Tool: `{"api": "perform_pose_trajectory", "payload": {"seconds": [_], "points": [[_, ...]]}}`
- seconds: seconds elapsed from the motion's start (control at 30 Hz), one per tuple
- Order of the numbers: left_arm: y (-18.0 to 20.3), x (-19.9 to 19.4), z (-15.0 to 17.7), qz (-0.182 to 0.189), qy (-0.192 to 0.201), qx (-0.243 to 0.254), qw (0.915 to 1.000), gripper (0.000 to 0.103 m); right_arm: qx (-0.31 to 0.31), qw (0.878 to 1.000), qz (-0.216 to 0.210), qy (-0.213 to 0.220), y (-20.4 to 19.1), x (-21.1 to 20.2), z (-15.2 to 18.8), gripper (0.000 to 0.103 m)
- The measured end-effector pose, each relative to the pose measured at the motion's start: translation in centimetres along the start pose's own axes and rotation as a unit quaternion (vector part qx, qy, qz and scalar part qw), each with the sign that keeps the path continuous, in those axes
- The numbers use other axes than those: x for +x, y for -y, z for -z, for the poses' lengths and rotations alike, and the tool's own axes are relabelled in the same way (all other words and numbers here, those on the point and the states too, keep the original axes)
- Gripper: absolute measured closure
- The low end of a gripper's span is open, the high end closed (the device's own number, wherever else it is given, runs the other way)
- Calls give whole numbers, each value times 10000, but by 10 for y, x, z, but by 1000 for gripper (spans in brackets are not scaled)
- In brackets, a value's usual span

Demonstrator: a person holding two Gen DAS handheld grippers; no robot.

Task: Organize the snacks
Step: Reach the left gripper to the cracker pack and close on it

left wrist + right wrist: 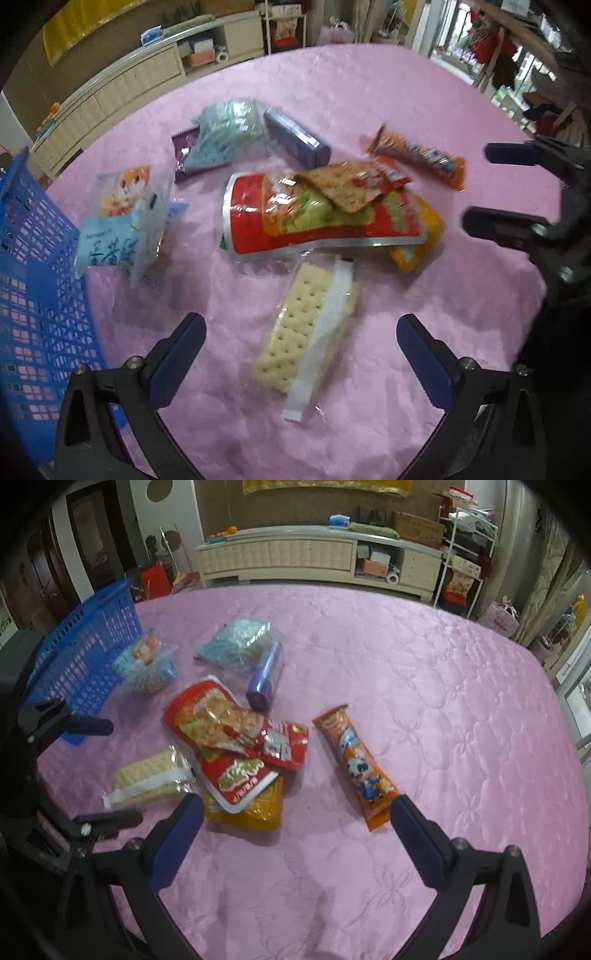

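Both grippers, left (301, 334) and right (297, 814), hover spread wide over a pink quilt (443, 686); cracker pack (306, 332) lies between the left fingers, blue basket (33, 266) beside the snack pile

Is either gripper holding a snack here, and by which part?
Nothing is held: the left gripper and right gripper are both open and empty.

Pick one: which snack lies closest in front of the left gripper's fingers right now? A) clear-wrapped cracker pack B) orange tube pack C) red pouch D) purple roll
A. In the left wrist view the cracker pack lies on the pink cloth between and just ahead of the open left gripper, while the red pouch, the purple roll and the orange tube pack lie farther off.
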State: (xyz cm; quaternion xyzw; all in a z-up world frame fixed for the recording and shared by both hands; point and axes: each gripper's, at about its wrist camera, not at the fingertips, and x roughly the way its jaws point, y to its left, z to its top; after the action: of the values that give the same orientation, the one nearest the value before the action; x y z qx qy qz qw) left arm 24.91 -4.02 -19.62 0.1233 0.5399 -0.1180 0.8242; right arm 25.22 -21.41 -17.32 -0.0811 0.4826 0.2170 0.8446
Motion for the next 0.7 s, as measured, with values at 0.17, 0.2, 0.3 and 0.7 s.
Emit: {"api": "perform_pose_trajectory", "payload": {"seconds": [0.17, 0.2, 0.3, 0.7], "points": [[2, 31, -3, 59, -221, -7, 9997, 18, 34, 9985, -543, -70, 1, 5, 4, 1], [3, 37, -3, 61, -271, 3, 9996, 24, 31, 9984, -564, -41, 1, 5, 4, 1], [7, 48, -1, 62, -270, 41, 9996, 34, -159, 9985, -519, 10, -2, 6, 3, 1], [7, 56, 13, 243, -112, -405, 9988, 59, -765, 9955, -551, -32, -6, 5, -18, 2]]}}
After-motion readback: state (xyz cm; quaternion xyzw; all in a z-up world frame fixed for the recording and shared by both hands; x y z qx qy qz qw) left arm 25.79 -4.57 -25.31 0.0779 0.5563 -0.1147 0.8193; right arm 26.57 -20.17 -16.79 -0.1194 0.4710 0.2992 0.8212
